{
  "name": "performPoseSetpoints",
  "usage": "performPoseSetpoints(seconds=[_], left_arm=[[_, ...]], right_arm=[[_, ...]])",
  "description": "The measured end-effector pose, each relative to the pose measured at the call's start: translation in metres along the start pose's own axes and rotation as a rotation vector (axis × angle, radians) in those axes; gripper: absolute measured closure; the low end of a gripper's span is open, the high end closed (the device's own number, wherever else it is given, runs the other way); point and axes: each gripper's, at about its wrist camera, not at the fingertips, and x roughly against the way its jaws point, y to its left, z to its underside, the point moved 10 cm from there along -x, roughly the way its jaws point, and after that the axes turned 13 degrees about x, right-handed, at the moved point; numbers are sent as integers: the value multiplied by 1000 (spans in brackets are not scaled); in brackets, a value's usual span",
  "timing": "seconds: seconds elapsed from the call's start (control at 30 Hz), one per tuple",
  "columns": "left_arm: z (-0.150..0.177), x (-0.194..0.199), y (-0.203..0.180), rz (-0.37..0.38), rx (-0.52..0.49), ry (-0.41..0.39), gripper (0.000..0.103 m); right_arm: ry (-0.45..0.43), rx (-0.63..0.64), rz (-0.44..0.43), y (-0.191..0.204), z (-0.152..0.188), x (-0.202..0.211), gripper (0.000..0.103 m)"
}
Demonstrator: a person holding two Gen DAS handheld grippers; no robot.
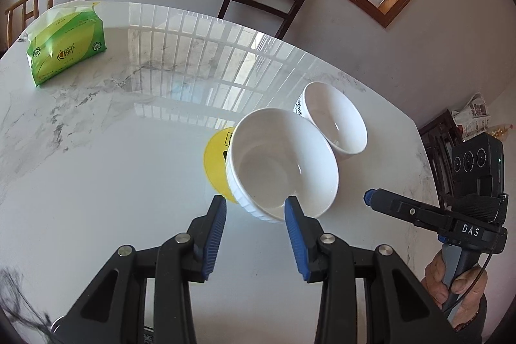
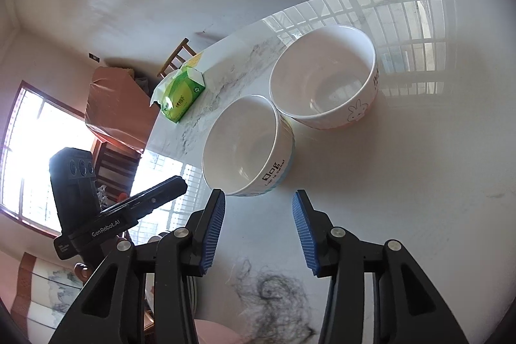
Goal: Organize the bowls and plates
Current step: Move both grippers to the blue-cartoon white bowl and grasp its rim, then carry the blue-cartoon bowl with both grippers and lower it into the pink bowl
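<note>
Found the left gripper [image 1: 254, 211] wide open and holding nothing. Noted its blue pads [image 1: 214, 234] set either side of the near wall of the ribbed bowl [image 1: 283, 163], one outside the rim and the other seemingly over the bowl's inside. Could not tell whether either pad was touching.

Located the ribbed bowl upright at 12 to 1 o'clock from those fingertips, on a yellow plate [image 1: 214, 157] that showed only at the bowl's 9 o'clock side. Located a second bowl [image 1: 335, 118] just beyond it at 1 o'clock, rims touching or very nearly so. Both appeared empty.

Found the right gripper [image 2: 258, 208] equally spread and empty, short of the bowls in its own view. In the left view, saw it waiting at 3 o'clock, off the table [image 1: 113, 150].

Recorded a green tissue pack [image 1: 64, 47] far off at 10 o'clock, well apart from the work.

Judged the step in hand to be a rim pinch on the ribbed bowl for stacking. Recommendations:

- Seat the pads well down over the rim before closing, since glazed ware looked slippery.
- Close squarely across the wall (a skewed bite would likely tip the bowl toward its neighbour).
- Lift straight up first, so the plate stays put and the second bowl goes unknocked.
- Keep the right gripper free to steady the plate or receive the bowl.
</note>
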Motion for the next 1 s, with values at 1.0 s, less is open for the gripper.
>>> performPoseSetpoints(seconds=[1.0], left_arm=[[0,-42,10,-343,-92,-45,91]], right_arm=[[118,18,142,-15,-15,-68,82]])
